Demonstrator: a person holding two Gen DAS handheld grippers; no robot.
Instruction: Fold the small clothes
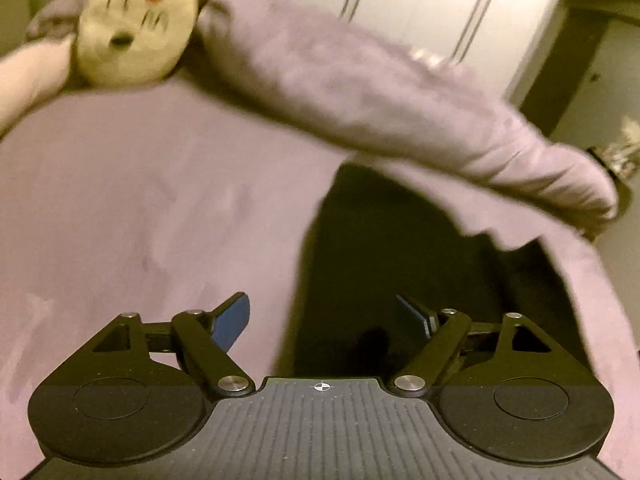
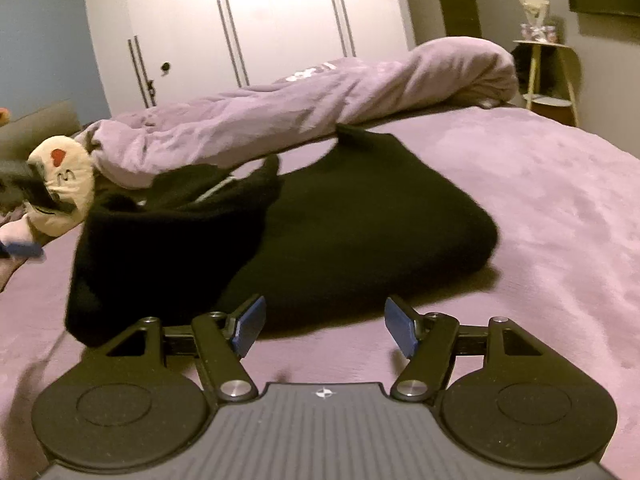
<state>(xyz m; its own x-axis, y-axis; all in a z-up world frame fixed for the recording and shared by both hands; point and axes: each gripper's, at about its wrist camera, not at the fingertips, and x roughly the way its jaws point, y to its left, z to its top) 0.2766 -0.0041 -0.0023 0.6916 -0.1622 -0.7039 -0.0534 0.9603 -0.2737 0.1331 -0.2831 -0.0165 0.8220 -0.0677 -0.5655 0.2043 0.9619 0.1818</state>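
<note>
A black knitted garment, partly folded into a thick heap, lies on the mauve plush bedspread. No container shows in either view. The right gripper hovers just in front of the garment's near edge, its blue-padded fingers released and apart, nothing between them; the left pad stands close to the cloth, whether touching I cannot tell. The left gripper has its fingers spread wide and empty above the garment's dark edge, which lies ahead between them. Behind the garment lie a rolled lilac duvet and a cream plush toy head.
</note>
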